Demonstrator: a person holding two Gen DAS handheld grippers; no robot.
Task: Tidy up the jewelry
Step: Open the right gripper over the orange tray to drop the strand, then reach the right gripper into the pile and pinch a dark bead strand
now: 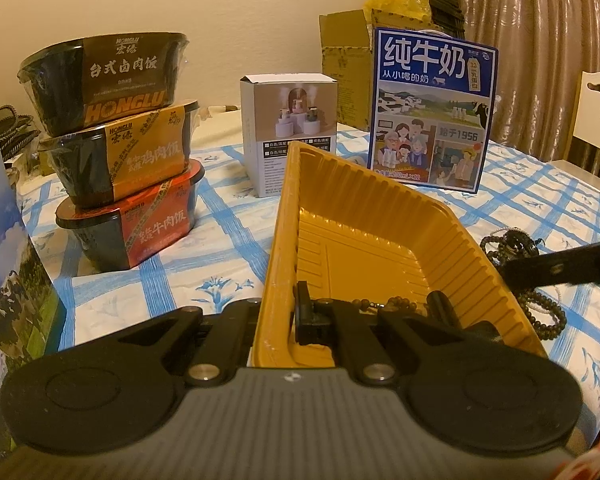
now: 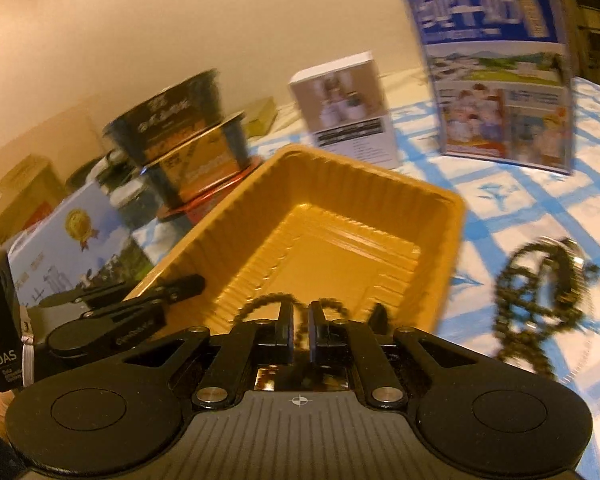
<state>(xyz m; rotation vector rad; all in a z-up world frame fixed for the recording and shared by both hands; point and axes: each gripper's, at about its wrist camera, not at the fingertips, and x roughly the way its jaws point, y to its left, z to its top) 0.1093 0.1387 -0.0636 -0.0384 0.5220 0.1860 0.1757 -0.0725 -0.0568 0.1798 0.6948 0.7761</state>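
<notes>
A ribbed yellow plastic tray (image 1: 380,240) (image 2: 340,248) lies on the blue-checked tablecloth. My left gripper (image 1: 288,312) (image 2: 180,286) is shut on the tray's near left rim, one finger inside the wall and the other behind it. My right gripper (image 2: 302,322) hangs over the tray's near edge, its jaws a narrow slit apart with a dark bead bracelet (image 2: 260,305) (image 1: 400,303) pinched between them; the loops droop inside the tray. One of its fingers (image 1: 560,270) reaches in from the right in the left wrist view. More dark bead strings (image 2: 540,292) (image 1: 512,242) lie heaped on the cloth right of the tray.
Three stacked meal bowls (image 1: 112,152) stand left of the tray, a white carton (image 1: 288,128) behind it, a tall blue milk box (image 1: 432,112) at the back right. Another blue box (image 1: 4,260) stands at the near left. A white chair (image 1: 596,112) is past the table's right edge.
</notes>
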